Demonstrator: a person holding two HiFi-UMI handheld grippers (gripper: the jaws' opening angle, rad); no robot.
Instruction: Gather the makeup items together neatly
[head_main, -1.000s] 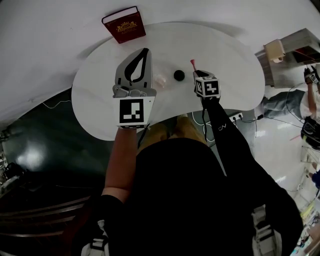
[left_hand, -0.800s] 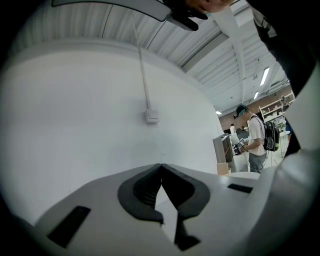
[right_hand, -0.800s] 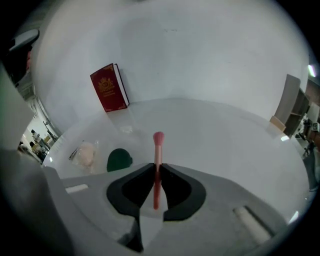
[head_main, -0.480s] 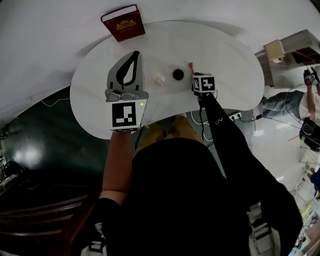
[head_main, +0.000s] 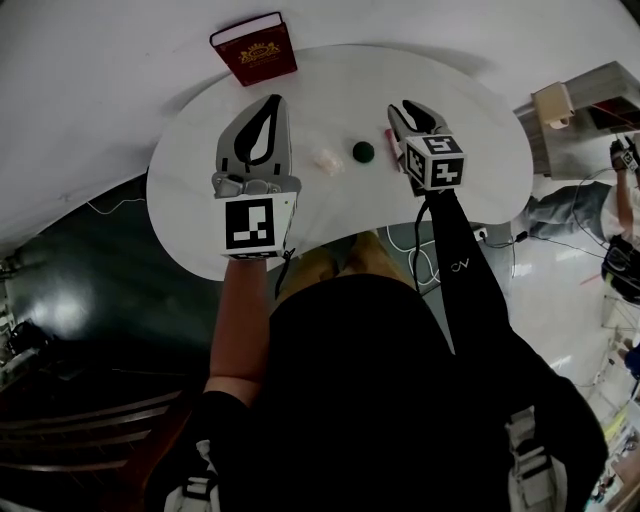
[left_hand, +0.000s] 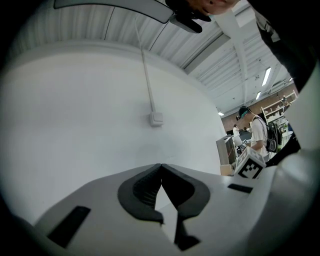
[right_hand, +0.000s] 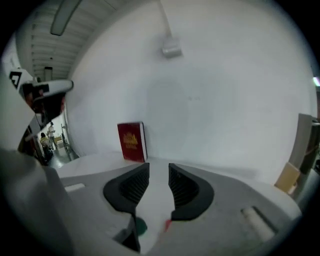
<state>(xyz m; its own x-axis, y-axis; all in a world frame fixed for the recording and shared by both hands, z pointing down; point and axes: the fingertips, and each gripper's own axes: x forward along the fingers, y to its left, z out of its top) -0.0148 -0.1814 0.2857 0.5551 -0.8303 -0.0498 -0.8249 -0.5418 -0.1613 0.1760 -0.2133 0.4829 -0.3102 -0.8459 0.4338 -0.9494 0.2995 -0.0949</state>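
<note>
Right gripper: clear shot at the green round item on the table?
Likely yes. The right gripper, its fingers just opened with nothing between them, hangs above the table beside the green round item; only the small red item lies near its path.

Even overhead light; desk (head_main: 200, 200) bright, floor (head_main: 90, 300) dim with glare. Strong fisheye warp, dark vignetted corners; right gripper view soft.

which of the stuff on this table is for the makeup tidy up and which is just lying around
For the job (all look like makeup pieces):
- small pale item
- round dark green pot
- thin red stick

Just lying about:
- red book, standing at the far edge of the table
</note>
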